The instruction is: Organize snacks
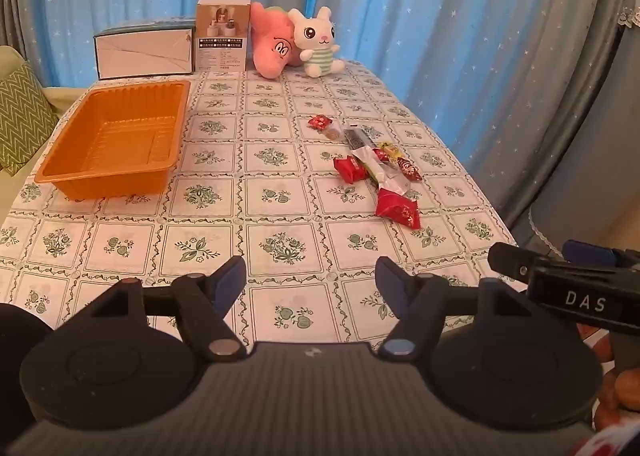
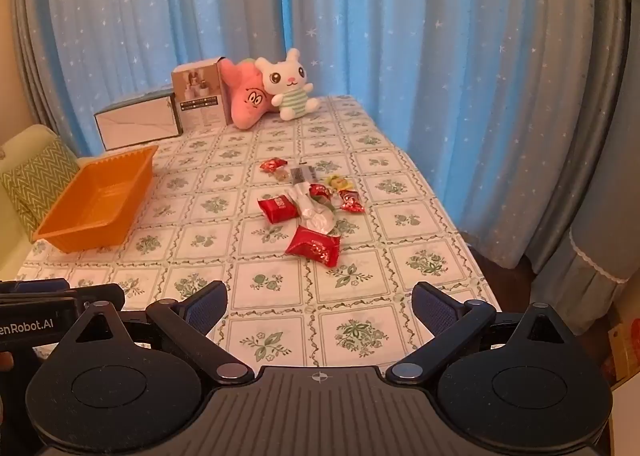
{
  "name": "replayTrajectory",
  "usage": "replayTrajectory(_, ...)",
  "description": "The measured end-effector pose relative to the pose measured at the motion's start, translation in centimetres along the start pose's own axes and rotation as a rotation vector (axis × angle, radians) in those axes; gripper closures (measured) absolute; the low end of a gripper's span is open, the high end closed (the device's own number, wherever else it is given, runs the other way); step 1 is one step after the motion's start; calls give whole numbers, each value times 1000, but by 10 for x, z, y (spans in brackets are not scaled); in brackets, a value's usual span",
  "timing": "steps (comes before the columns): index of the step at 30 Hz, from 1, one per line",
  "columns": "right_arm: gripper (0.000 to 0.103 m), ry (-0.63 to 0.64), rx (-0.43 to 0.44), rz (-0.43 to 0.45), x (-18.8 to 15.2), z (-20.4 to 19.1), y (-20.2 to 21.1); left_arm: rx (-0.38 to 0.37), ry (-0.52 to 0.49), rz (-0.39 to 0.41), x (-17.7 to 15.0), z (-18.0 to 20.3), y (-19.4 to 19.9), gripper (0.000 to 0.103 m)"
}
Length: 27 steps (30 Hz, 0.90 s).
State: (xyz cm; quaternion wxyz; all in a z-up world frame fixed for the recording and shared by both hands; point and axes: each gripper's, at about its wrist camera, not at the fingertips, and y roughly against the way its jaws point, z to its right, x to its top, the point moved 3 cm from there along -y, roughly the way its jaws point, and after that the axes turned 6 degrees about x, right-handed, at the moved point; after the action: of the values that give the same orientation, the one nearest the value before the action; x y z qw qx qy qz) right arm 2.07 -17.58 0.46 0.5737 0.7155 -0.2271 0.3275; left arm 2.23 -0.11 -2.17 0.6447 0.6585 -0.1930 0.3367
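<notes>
A heap of wrapped snacks (image 1: pixel 376 164) (image 2: pixel 312 208) lies right of the table's middle: red packets, a white-green wrapper, a dark bar and small sweets. The nearest is a red packet (image 1: pixel 398 212) (image 2: pixel 314 246). An empty orange tray (image 1: pixel 116 176) (image 2: pixel 84 236) stands at the left. My left gripper (image 1: pixel 311 276) hovers open over the near edge of the table, nothing between its fingers. My right gripper (image 2: pixel 320 302) is also open and empty, short of the red packet. Part of the right gripper shows at the right edge of the left wrist view.
At the back stand a white box (image 1: pixel 144 52), a taller carton (image 1: pixel 222 36), a pink plush (image 1: pixel 272 44) and a white bunny plush (image 1: pixel 318 42). Blue starred curtains hang behind and to the right. A green zigzag cushion (image 1: pixel 20 116) lies off the left edge.
</notes>
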Motion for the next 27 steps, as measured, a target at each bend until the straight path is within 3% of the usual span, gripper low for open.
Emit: replayTrajectory(27,4,2,1,-15,-3,1,-3,-33,-8,28,0,4,2,36)
